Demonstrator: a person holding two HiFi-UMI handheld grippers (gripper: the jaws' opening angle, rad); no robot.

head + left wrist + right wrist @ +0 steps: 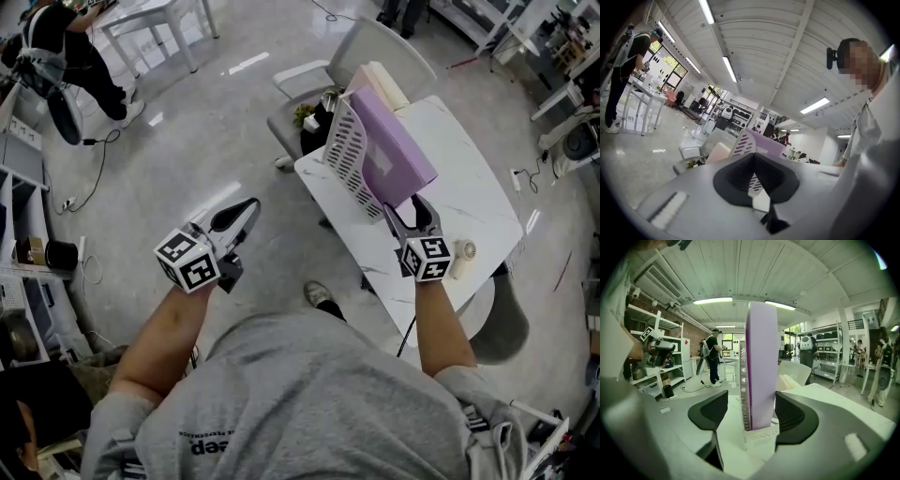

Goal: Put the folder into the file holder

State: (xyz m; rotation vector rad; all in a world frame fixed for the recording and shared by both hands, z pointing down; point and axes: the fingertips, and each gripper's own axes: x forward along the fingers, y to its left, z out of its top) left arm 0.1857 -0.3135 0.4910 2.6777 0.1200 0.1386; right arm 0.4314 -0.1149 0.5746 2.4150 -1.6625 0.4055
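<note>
a: item one, right gripper [750,404]?
b: jaws spread wide, holding nothing. the folder [761,366] stands upright between them. one pad is clearly off it. the other sits just beside its face, and i cannot tell whether it brushes it. no squeeze either way.
a: item two, left gripper [752,176]?
b: jaws closed together, nothing in them. it hangs out over the floor, well apart from the table [469,187], pointing across towards it.
a: item three, the folder itself?
b: purple, on edge, inside the white perforated file holder [345,155], which stands on the table. its near end pokes out towards the right gripper.
a: status of the job?
b: by my reckoning, done or all but done: folder in holder, grip let go. what may be left is a nudge to seat it deeper, then taking both grippers away.
a: not verifiable?
b: the foot of the folder. the holder's front lip covers it in the right gripper view, and in the head view the folder's own body hides the holder's floor, so i cannot say it rests fully down. the cream items [382,82] behind the holder are partly covered and unidentified. a small white round object [464,251] by the right gripper is too small to name.
</note>
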